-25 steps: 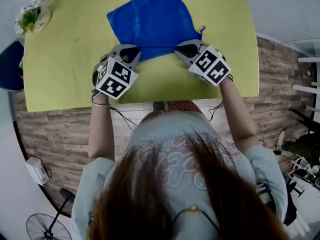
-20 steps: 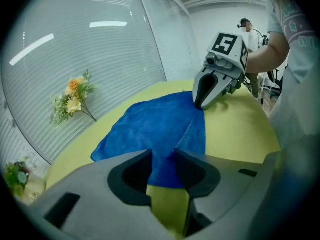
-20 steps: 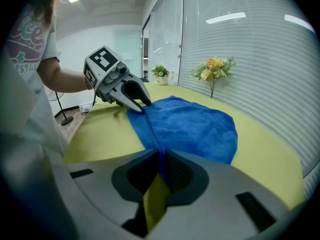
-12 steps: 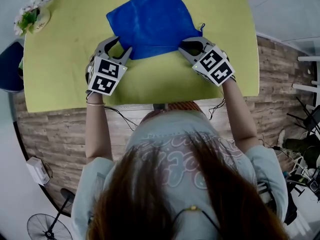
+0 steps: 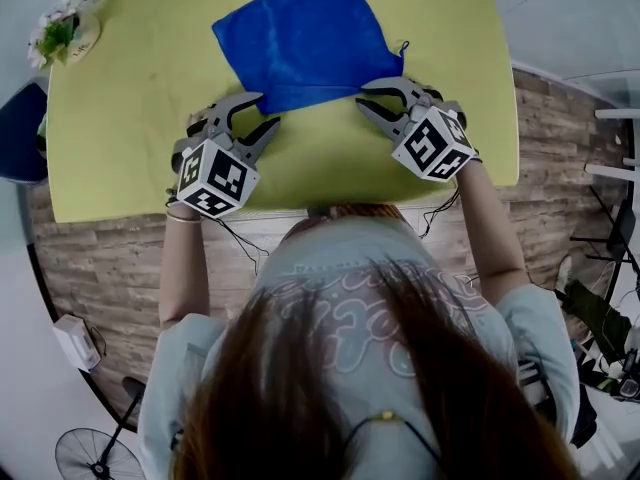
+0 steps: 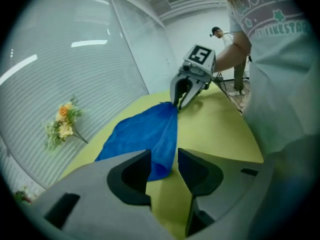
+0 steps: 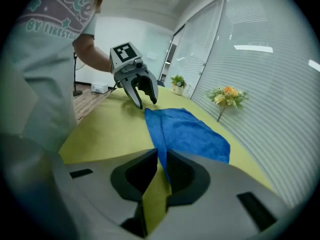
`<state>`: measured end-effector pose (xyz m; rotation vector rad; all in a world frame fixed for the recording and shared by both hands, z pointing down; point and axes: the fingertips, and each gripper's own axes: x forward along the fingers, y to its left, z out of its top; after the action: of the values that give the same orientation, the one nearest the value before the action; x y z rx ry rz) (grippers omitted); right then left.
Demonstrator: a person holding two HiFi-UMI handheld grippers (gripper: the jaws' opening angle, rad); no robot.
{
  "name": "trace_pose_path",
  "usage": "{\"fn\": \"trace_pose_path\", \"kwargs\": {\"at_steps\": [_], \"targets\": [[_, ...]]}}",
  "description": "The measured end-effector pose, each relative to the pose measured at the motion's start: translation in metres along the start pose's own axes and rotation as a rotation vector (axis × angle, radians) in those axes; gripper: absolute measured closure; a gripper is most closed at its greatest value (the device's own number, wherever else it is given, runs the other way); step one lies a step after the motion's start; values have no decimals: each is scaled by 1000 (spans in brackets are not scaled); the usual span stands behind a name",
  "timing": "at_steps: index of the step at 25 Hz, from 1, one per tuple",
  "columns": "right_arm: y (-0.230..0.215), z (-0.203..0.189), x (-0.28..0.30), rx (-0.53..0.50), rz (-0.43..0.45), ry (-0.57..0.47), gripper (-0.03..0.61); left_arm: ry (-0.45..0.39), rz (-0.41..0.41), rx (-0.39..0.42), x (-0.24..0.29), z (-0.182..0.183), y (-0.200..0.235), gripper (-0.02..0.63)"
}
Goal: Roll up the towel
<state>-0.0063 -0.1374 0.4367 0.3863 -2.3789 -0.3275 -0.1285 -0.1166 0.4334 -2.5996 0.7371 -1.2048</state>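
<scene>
Moved: my left tool (image 5: 265, 110) and right tool (image 5: 362, 94) have just been opening, easing back toward me.
Now: left wide, right narrow, neither gripping.
Towel (image 5: 300, 38): limp, light; pinch the near corners.

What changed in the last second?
The left gripper and right gripper have just been opening their jaws, left wider, releasing the near edge of the blue towel and drawing back toward the person; its corners lie loose between the jaws. Towel still flat, unrolled; table and flowers unchanged.
</scene>
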Motion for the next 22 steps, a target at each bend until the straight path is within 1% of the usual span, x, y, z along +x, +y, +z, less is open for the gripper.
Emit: {"fn": "trace_pose_path", "kwargs": {"at_steps": [2, 4, 7, 9, 11, 13, 15, 16, 19, 21, 22], "targets": [[1, -5, 7, -28, 15, 31, 527, 35, -36, 49, 8, -2, -9, 448], [1, -11, 13, -41, 36, 62, 538, 62, -67, 77, 15, -5, -12, 448], [3, -18, 19, -40, 78, 85, 545, 97, -133, 80, 22, -12, -13, 463], [2, -18, 19, -20, 97, 69, 540, 96, -179, 69, 23, -13, -13, 474], [1, -17, 18, -7, 112, 55, 528, 93, -204, 75, 23, -12, -13, 474], [0, -18, 18, -2, 125, 54, 521, 96, -203, 90, 24, -12, -11, 474], [-3, -18, 19, -9, 118, 63, 509, 93, -196, 89, 25, -11, -8, 523], [-6, -18, 19, -16, 109, 68, 532, 90, -201, 80, 26, -11, -7, 528], [-8, -17, 22, -30, 96, 68, 538, 91, -204, 84, 28, -13, -4, 528], [-9, -16, 22, -90, 48, 64, 538, 94, -179, 94, 29, -14, 0, 535], [-10, -14, 21, -140, 7, 62, 532, 96, -165, 97, 28, -14, 1, 558]]}}
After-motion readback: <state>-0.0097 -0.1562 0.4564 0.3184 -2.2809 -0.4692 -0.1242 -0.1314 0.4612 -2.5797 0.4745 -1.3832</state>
